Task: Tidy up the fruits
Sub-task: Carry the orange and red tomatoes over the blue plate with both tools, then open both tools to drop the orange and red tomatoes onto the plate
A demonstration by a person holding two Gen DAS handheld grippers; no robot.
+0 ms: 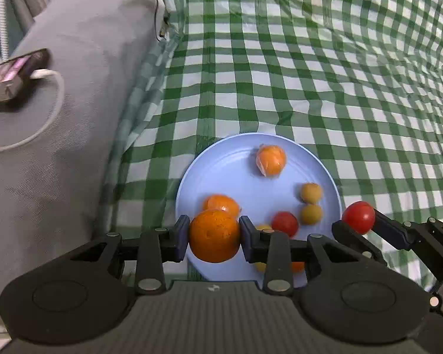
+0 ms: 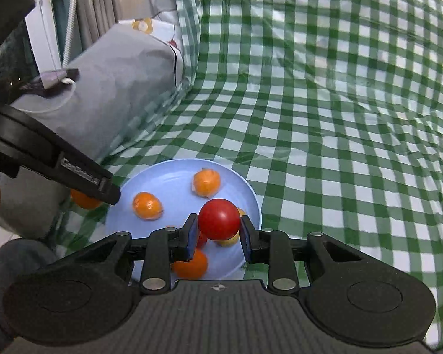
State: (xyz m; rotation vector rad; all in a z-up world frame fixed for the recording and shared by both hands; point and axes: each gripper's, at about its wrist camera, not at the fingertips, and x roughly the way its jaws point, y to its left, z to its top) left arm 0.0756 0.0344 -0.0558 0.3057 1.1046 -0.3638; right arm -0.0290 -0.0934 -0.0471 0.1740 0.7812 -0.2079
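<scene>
A light blue plate (image 1: 221,165) lies on the green checked cloth and holds several small fruits. My left gripper (image 1: 214,237) is shut on an orange (image 1: 214,236) above the plate's near left rim. My right gripper (image 2: 219,230) is shut on a red tomato (image 2: 218,219) above the plate's right edge (image 2: 251,194). The right gripper and its tomato (image 1: 358,217) also show at the right of the left wrist view. On the plate lie a wrapped orange (image 1: 271,160), another orange (image 1: 221,203), a red tomato (image 1: 284,223) and two small yellow fruits (image 1: 311,203).
A grey cushion (image 1: 59,118) rises left of the plate, with a phone (image 1: 14,73) and white cable on it. The checked cloth (image 1: 339,73) stretches far and right. The left gripper's arm (image 2: 50,156) crosses the left of the right wrist view.
</scene>
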